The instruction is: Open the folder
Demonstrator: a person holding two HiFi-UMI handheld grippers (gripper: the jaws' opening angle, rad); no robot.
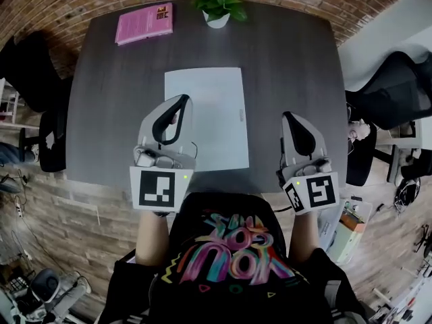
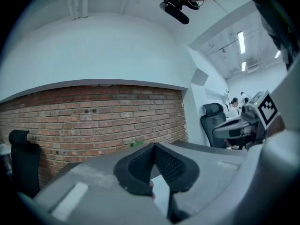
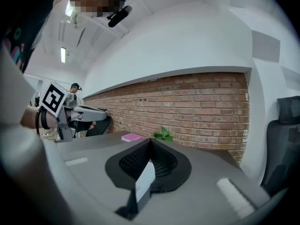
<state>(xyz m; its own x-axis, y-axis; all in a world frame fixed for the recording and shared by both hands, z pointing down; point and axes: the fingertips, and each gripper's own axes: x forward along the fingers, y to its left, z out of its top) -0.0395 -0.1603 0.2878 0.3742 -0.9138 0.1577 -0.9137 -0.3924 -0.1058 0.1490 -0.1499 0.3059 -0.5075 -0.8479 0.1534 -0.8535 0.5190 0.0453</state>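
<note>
A pale closed folder [image 1: 206, 117] lies flat in the middle of the dark table [image 1: 290, 59]. My left gripper [image 1: 183, 100] hovers at the folder's left edge, jaws shut with nothing between them. My right gripper [image 1: 286, 115] is over bare table just right of the folder, apart from it, also shut and empty. In the left gripper view the black pads [image 2: 140, 165] meet at the tips [image 2: 153, 146]. In the right gripper view the pads [image 3: 164, 163] are closed too [image 3: 150, 142], and a strip of the folder [image 3: 145, 179] shows through the gap below.
A pink book [image 1: 144, 23] lies at the far left corner and a small potted plant [image 1: 219, 5] stands at the far edge. Black office chairs stand left [image 1: 40, 73] and right [image 1: 395, 90] of the table. A brick wall [image 3: 197, 102] runs behind.
</note>
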